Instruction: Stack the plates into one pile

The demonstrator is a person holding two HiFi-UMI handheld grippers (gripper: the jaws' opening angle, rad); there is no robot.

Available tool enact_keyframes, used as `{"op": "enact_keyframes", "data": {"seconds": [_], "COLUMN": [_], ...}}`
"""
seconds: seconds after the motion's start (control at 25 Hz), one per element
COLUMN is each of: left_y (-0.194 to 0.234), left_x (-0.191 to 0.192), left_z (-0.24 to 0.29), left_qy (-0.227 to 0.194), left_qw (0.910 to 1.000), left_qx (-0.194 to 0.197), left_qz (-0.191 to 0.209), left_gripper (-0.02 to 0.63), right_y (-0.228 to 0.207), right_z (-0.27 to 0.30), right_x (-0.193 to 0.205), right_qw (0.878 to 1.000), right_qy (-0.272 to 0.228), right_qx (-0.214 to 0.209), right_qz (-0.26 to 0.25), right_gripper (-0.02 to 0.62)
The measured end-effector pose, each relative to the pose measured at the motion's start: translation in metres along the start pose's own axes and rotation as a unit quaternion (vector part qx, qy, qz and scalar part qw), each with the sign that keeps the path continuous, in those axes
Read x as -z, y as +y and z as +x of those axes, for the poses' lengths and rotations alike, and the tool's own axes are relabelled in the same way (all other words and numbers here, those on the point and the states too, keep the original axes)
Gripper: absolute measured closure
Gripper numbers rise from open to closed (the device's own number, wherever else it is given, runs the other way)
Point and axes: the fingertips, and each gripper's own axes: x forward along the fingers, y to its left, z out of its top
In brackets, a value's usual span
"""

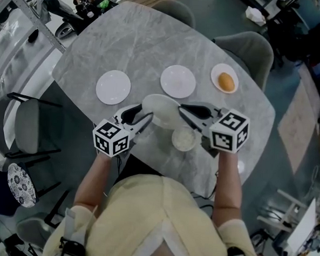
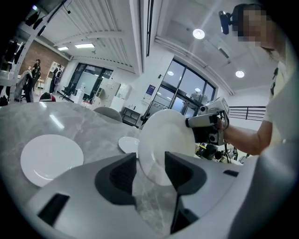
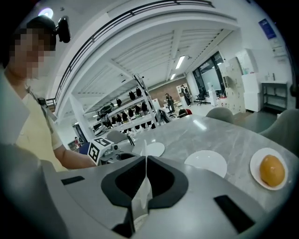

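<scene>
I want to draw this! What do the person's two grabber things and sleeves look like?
The left gripper and the right gripper look alike: a light grey body, two black jaws, and a white cube printed with black square markers. The person wears a pale yellow top with short sleeves.

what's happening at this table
A person is stacking plates with two hand-held grippers. The right gripper is shut on the rim of a white plate, tilted above the marble table. The left gripper is open beside it. The left plate and middle plate lie apart on the table, unstacked.
</scene>
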Motion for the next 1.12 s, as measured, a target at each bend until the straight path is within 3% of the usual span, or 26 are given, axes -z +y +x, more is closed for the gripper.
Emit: {"op": "enact_keyframes", "data": {"seconds": [0.2,0.32,0.36,0.56,0.92,1.12], "left_y": [-0.002,0.008,0.010,0.018,0.037,0.053], "left_x": [-0.009,-0.016,-0.020,-0.033,-0.050,-0.059], "left_z": [0.003,0.006,0.007,0.016,0.053,0.078], "left_qy": [-0.005,-0.008,-0.012,-0.014,0.029,0.058], "left_qw": [0.9999,0.9999,0.9998,0.9998,0.9995,0.9975], "left_qx": [0.016,0.006,0.008,0.015,0.015,0.019], "left_qz": [0.001,-0.006,-0.011,-0.005,0.002,0.035], "left_gripper": [0.425,0.529,0.535,0.545,0.552,0.554], "right_y": [-0.002,-0.008,-0.010,-0.031,-0.087,-0.122], "right_z": [-0.007,-0.010,-0.011,-0.012,-0.009,-0.001], "right_x": [-0.009,-0.012,-0.013,-0.014,-0.004,0.002], "right_qw": [1.000,0.999,0.999,0.997,0.988,0.981], "right_qy": [-0.018,-0.028,-0.033,-0.050,-0.065,-0.066], "right_qx": [0.007,0.013,0.015,0.035,0.099,0.147], "right_qz": [0.012,0.018,0.022,0.044,0.094,0.111], "right_gripper": [0.583,0.583,0.583,0.583,0.581,0.580]}}
